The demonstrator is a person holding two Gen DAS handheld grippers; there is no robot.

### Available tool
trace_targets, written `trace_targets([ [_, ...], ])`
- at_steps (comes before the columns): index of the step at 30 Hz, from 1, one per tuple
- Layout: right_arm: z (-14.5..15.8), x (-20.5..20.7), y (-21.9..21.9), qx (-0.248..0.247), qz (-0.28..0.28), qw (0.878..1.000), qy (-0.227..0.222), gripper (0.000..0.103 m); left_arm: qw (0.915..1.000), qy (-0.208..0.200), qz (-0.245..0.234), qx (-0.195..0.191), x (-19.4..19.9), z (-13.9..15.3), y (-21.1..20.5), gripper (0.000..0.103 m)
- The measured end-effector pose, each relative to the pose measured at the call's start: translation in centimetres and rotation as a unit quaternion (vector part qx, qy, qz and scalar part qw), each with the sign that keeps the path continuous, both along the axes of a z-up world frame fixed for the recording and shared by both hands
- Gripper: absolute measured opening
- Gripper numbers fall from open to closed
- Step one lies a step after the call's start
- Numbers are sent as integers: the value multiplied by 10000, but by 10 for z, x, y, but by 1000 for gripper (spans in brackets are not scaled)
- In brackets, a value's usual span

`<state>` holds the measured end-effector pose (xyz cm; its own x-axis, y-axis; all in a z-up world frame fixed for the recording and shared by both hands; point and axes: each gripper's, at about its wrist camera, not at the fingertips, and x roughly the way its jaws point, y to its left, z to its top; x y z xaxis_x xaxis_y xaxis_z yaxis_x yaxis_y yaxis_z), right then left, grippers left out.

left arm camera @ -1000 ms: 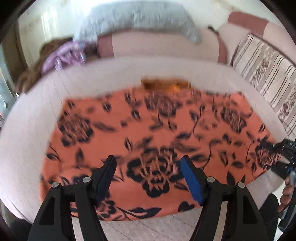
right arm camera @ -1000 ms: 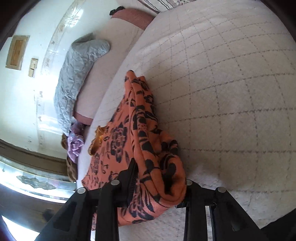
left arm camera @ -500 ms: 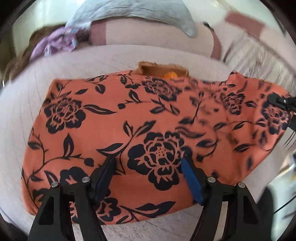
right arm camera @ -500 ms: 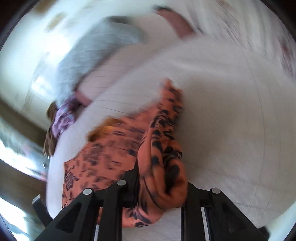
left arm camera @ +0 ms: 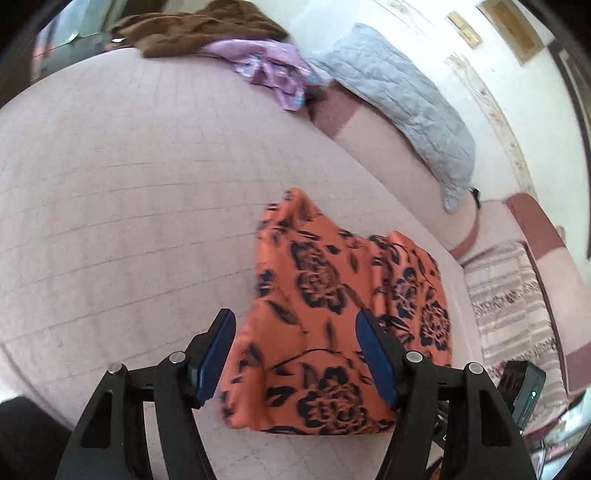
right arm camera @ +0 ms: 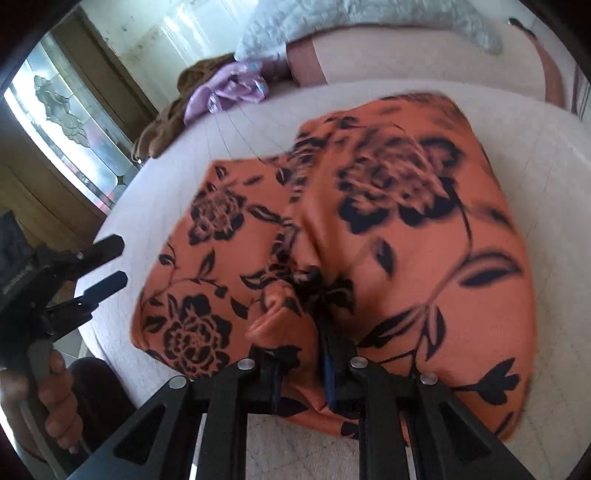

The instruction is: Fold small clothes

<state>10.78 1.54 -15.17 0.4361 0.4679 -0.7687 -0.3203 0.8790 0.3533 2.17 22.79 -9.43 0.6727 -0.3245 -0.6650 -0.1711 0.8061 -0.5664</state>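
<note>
Left claw (left arm camera: 295, 354) open, jaws closing slowly, blue pads apart; the near end of the orange cloth with black flower print (left arm camera: 332, 332) shows between them from above, and whether the pads touch it I cannot tell. In the right wrist view the left claw (right arm camera: 110, 266) shows at the near left, apart from the cloth's left edge, held by a person's hand (right arm camera: 48, 398). Right claw (right arm camera: 299, 362) jaws closing, already narrow, pinching a bunched fold of the orange cloth (right arm camera: 369, 240) between the pads; the cloth humps up over and beyond the claw, one layer lapped over another, its far part blurred. The cloth lies on the pale pink quilted bed cover (left arm camera: 129, 203) with a stitched grid, toward the right side of the bed in the left wrist view, the cover bare to its left. Right of the cloth, a striped cushion with floral bands (left arm camera: 517, 302). Farther back, a pink bolster with darker rose bands (left arm camera: 388, 147) runs along the bed's far edge, a grey quilted pillow (left arm camera: 399, 92) resting on top of it. At the far left end, a crumpled lilac garment (left arm camera: 273, 70), and just behind it a heap of brown cloth (left arm camera: 199, 26). Beyond, a pale wall; in the right wrist view a window with patterned glass (right arm camera: 66, 122) at the far left.
</note>
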Motion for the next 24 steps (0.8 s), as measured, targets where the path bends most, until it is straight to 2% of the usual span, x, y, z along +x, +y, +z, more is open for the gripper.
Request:
trace_targets([
  [3, 3, 2, -5, 20, 55, 10000, -1, 18, 9980, -58, -579, -256, 30, 7, -29, 69],
  [6, -1, 1, -7, 108, 61, 9999, 22, 18, 9919, 104, -1161, -506, 61, 5, -61, 75],
  [10, 8, -3, -10, 413, -24, 9991, -36, 18, 9858, 741, -1427, -492, 105, -15, -98, 75],
  [12, 16, -7, -11, 476, 28, 9988, -125, 18, 9838, 873, -1504, -424, 116, -17, -109, 75],
  [15, 26, -12, -11, 459, 137, 9985, -277, 18, 9801, 914, -1660, -596, 129, -22, -124, 73],
  [16, 27, -14, -11, 473, 159, 9983, -306, 18, 9787, 904, -1721, -666, 133, -23, -129, 60],
  [17, 28, -14, -11, 487, 175, 9981, -319, 18, 9780, 924, -1748, -669, 137, -24, -131, 25],
  [18, 27, -15, -11, 483, 190, 9981, -318, 18, 9767, 978, -1807, -616, 140, -23, -136, 21],
  [20, 28, -17, -14, 494, 196, 9981, -299, 18, 9789, 675, -1904, -295, 137, -6, -143, 19],
  [22, 34, -18, -17, 546, 211, 9978, -323, 18, 9768, 18, -2138, 143, 122, 32, -148, 19],
  [24, 51, -21, -15, 639, 281, 9964, -481, 18, 9721, -397, -2259, 492, 112, 54, -148, 19],
])
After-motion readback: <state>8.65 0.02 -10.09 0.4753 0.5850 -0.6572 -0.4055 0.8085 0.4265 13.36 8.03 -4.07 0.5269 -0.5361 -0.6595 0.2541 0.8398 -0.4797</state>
